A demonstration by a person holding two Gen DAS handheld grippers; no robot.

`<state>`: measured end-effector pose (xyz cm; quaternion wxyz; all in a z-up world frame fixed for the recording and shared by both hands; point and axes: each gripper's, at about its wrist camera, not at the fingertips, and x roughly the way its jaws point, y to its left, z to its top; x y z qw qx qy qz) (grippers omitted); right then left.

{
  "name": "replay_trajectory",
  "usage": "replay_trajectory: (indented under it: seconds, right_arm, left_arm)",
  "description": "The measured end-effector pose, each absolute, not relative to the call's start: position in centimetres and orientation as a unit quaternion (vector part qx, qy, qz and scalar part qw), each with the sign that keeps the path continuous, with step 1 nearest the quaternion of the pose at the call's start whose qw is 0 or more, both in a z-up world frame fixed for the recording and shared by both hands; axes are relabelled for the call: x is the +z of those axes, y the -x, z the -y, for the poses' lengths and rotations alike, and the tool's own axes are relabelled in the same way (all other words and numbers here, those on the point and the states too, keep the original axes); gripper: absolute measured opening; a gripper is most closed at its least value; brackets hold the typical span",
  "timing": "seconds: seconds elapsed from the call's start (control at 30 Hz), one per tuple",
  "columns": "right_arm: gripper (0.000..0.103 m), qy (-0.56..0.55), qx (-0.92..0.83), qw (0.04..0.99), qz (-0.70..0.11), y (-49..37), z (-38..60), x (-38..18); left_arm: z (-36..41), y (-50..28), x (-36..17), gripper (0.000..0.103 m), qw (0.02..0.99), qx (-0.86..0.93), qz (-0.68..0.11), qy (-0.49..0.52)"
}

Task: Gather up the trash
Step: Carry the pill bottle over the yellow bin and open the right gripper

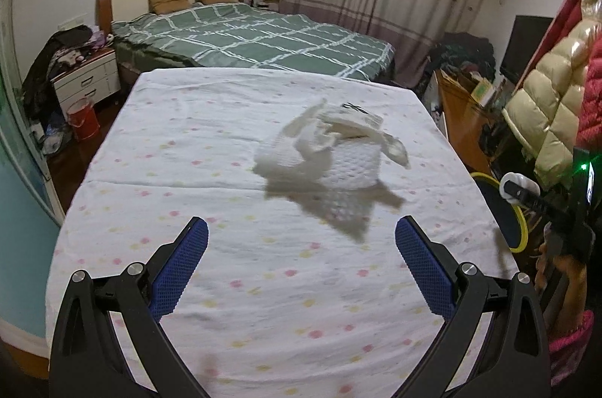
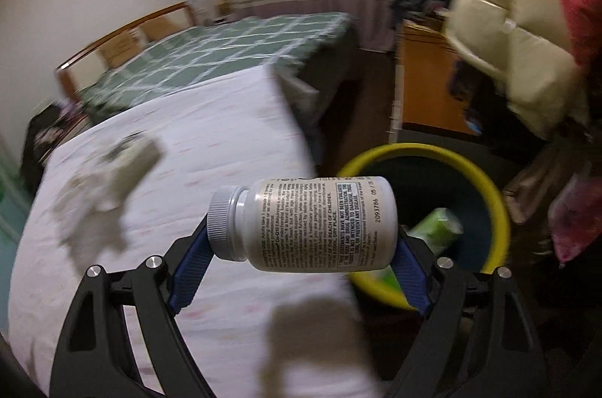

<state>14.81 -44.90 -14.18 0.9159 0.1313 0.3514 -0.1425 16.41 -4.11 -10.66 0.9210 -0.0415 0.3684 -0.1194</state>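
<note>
A white pill bottle [image 2: 304,223] is clamped lengthwise in the right gripper [image 2: 301,247], its ribbed cap against the left blue pad and its base against the right one, so the jaws stand wide but are closed on it. The bottle is held in the air at the corner of the table [image 2: 225,119], partly over the yellow-rimmed bin [image 2: 485,179], in which a green packet [image 2: 438,226] is already seen. The left gripper [image 1: 301,270] is held above the flowered cloth with its jaws wide apart and nothing between them; a crumpled white tissue heap [image 1: 327,149] lies on the table ahead of it, well clear of the pads. The main risk is judged to be an early release: the bottle is only partly above the opening, and a drop from here could strike the rim and bounce to the floor. The end-to-end grip is also weak (the round cap offers little contact), so a quick swing could let the bottle pivot out. The right wrist view is blurred, so alignment is hard to judge. The light tissue could be brushed off the edge by the left jaws.
</note>
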Motion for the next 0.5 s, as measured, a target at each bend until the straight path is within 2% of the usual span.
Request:
replay_trajectory:
  seconds: [0.5]
  right_arm:
    - [0.081,-0.164,-0.199,0.883,-0.391,-16.3,54.3,-19.7]
  left_arm:
    - [10.9,-18.5,-11.2,0.098,0.911,-0.143,-0.387,-0.002]
